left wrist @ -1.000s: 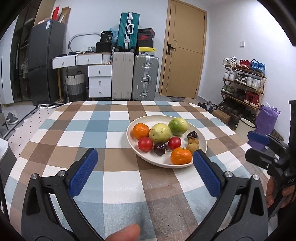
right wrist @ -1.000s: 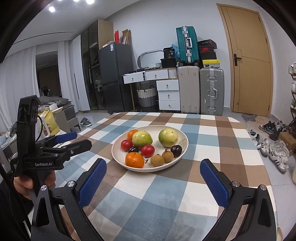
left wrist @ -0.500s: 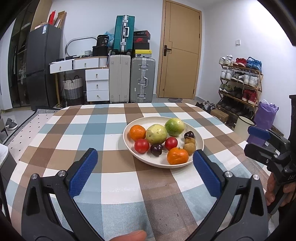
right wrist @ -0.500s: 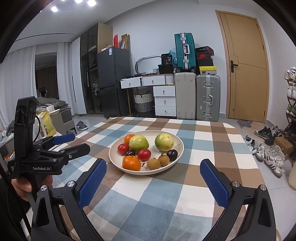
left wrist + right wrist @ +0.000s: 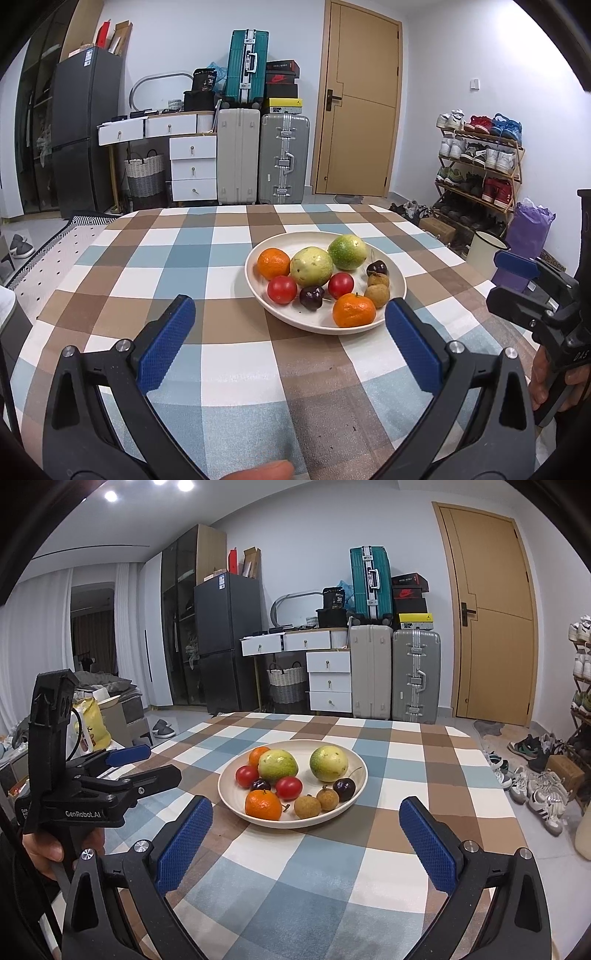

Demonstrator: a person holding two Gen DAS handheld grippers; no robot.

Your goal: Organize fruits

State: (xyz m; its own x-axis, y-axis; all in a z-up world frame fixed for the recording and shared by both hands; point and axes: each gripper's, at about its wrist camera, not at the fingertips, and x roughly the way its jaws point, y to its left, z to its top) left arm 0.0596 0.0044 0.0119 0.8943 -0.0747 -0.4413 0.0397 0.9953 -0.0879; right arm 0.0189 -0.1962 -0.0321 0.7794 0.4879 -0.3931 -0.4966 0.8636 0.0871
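A cream plate (image 5: 395, 273) (image 5: 225, 788) sits on the checked tablecloth, holding two oranges (image 5: 353, 310) (image 5: 263, 805), two yellow-green guavas (image 5: 311, 266) (image 5: 328, 763), two red tomatoes (image 5: 282, 289), dark cherries (image 5: 311, 297) and brown longans (image 5: 377, 295). My left gripper (image 5: 291, 341) hovers open above the cloth, short of the plate's near rim, nothing between its blue pads. My right gripper (image 5: 304, 843) is open too, empty, on the plate's other near side. Each gripper shows in the other's view, held by a hand (image 5: 44, 845).
The checked table (image 5: 184, 258) has free cloth left of the plate. Beyond it stand suitcases (image 5: 258, 158), white drawers (image 5: 192, 166), a dark fridge (image 5: 81, 129), a wooden door (image 5: 358, 110) and a shoe rack (image 5: 476, 162). A purple bag (image 5: 524, 232) is at the right.
Both wrist views have tilted up and risen slightly, so the plate sits a little lower in frame. Both grippers stayed open and the fruit did not move.
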